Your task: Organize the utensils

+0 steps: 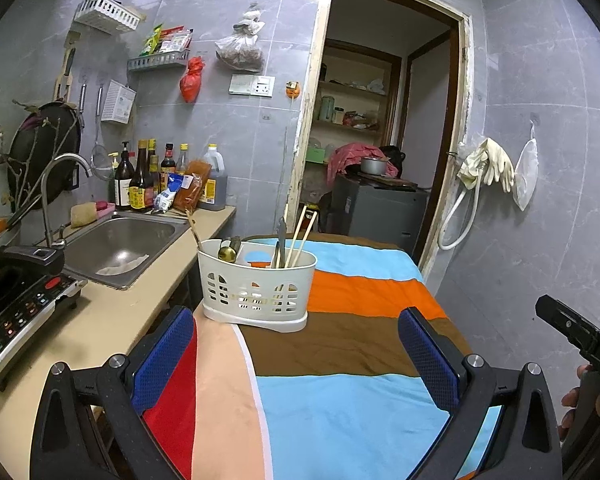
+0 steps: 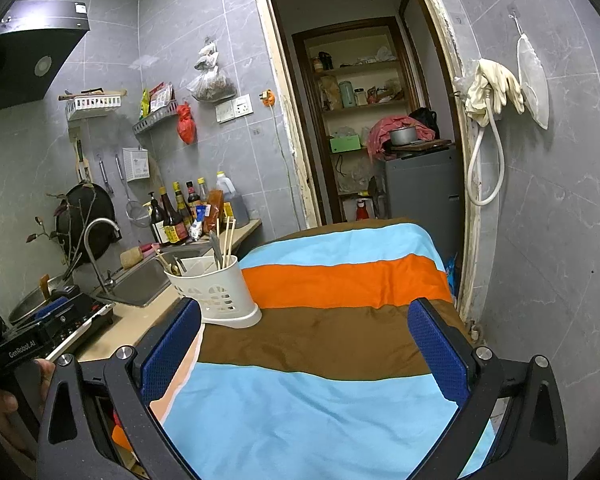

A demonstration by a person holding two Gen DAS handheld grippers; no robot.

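A white perforated plastic utensil caddy (image 1: 256, 284) with 2 compartments stands upright at the left edge of a worktop draped in a smooth striped cloth (image 1: 364, 292) of blue, orange and brown bands. It holds 2 pale wooden chopsticks (image 1: 302, 232), a brass-coloured spoon (image 1: 229, 249) and grey metal cutlery. The left gripper (image 1: 296, 364) and right gripper (image 2: 306, 354) both hover with blue mesh-padded fingers (image 1: 164, 356) spread wide, empty; the caddy sits ahead, apart from both.
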